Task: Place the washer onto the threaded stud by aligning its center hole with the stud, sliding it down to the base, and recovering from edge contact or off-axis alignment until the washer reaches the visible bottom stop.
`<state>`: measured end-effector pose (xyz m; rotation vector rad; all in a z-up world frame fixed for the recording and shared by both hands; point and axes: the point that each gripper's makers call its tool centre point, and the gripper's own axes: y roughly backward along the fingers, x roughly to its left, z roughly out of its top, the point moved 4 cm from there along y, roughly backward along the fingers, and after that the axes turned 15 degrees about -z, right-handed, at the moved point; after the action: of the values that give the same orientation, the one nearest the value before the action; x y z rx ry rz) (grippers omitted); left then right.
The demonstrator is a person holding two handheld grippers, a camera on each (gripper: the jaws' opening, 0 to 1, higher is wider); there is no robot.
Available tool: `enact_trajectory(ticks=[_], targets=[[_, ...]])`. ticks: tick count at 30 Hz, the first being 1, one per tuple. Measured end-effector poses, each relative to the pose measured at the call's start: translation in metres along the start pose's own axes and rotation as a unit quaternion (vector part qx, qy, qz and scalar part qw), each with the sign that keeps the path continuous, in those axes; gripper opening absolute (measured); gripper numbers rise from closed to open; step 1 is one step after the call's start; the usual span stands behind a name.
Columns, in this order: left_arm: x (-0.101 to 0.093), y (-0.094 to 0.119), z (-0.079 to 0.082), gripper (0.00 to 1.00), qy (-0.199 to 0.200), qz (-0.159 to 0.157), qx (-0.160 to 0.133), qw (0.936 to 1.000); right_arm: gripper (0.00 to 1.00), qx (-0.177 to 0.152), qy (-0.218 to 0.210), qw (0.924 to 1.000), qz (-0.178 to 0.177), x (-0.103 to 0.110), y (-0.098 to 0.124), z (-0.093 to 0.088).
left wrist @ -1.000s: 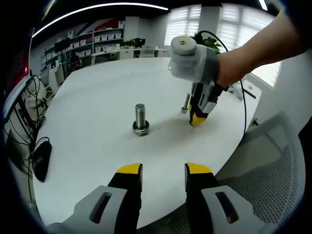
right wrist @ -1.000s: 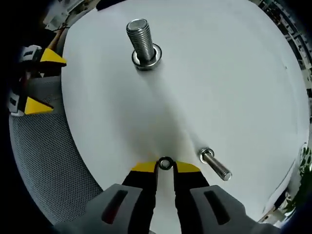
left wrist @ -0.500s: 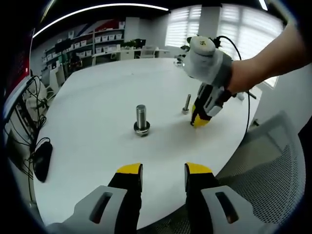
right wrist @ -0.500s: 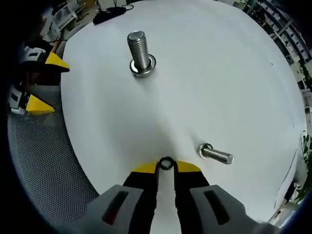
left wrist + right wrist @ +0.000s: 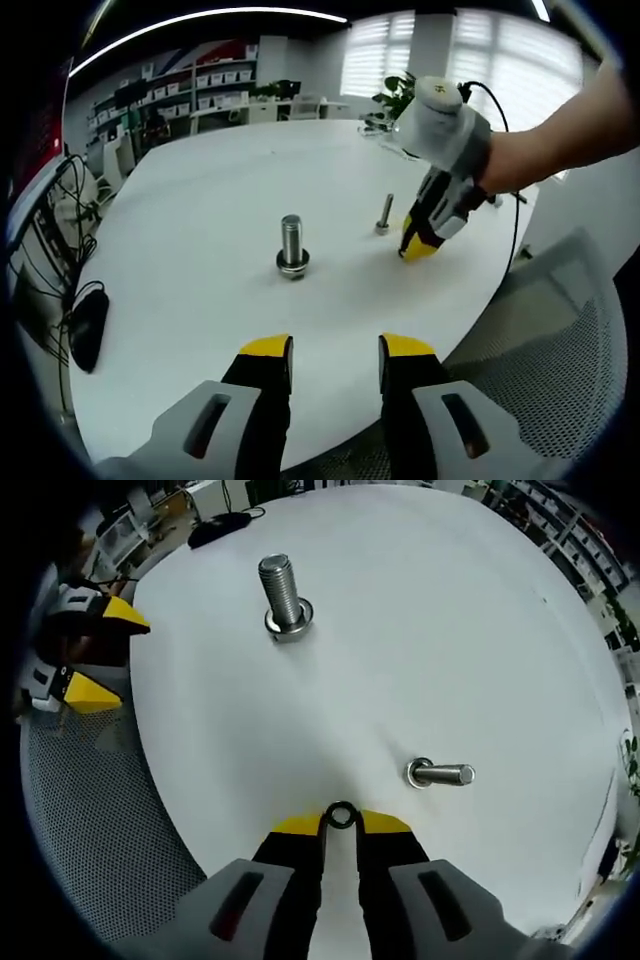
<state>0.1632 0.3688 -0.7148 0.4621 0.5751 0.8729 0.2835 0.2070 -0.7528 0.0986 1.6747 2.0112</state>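
1. Lifted a little since a second ago, the right tool (image 5: 341, 826) now hangs higher above the white tabletop (image 5: 430, 630), and in the left gripper view it (image 5: 418, 247) sits further right and more tilted.
2. Its yellow tips are nearly together, pinching the small washer (image 5: 341, 815) by its rim, so the center hole stays free for threading.
3. On the tabletop, the large threaded stud (image 5: 283, 597) stands upright on its wide head, well apart from the washer; a ring already seems to sit at its base, though I cannot tell what it is.
4. Near the right tool, a smaller bolt (image 5: 439, 774) stands on its head too, threads up.
5. My judgement: the washer is held edge-on so it can be turned flat over a stud tip; which stud it suits is unclear.
6. Low at the near tabletop edge, the left tool (image 5: 335, 350) waits with a moderate gap between its jaws, holding nothing and touching nothing.
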Motion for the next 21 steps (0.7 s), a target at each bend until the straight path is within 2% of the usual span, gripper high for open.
enact_trajectory(ticks=[12, 21], targets=[[-0.001, 0.0, 0.0, 0.32, -0.001, -0.002, 0.0, 1.0, 0.14, -0.027, -0.051, 0.9983, -0.007, -0.021, 0.017, 0.001], [-0.001, 0.0, 0.0, 0.32, 0.0, -0.003, 0.001, 1.0, 0.14, -0.035, -0.065, 0.9972, -0.014, -0.032, 0.024, 0.001]])
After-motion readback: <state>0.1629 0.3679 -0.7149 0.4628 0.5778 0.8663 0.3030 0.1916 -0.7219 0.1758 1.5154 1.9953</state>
